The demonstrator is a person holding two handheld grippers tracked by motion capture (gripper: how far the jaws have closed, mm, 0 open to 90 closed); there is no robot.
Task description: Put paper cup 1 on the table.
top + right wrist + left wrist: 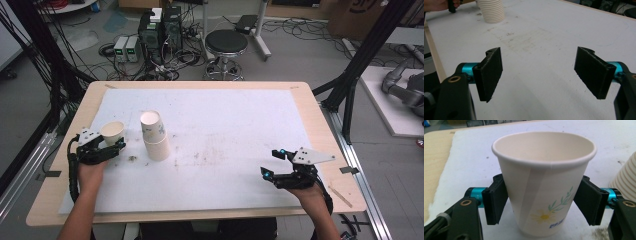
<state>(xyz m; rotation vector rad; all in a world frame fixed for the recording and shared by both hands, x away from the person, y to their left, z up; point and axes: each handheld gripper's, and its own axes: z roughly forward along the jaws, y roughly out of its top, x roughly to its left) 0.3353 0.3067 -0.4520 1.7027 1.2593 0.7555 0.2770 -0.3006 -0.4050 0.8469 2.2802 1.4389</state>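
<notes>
A single paper cup (pixel 544 182) with a flower print stands upright between the jaws of my left gripper (pixel 541 202), whose black pads (pixel 495 202) press on both of its sides. It sits at the left of the white mat (pixel 235 120), where the cup (pixel 112 131) and left gripper (pixel 111 142) are just left of a tall stack of paper cups (pixel 155 135). The stack's ribbed edge (pixel 625 180) shows at the right of the left gripper view. My right gripper (pixel 274 164) hovers open near the front right, nothing between its jaws (pixel 539 72).
The mat covers most of a wooden table (pixel 320 125); a dirty smudge (pixel 212 152) marks its middle. The stack (pixel 491 10) and the other hand (pixel 436 5) lie far off in the right gripper view. A stool (pixel 226 45) and cables stand beyond the far edge.
</notes>
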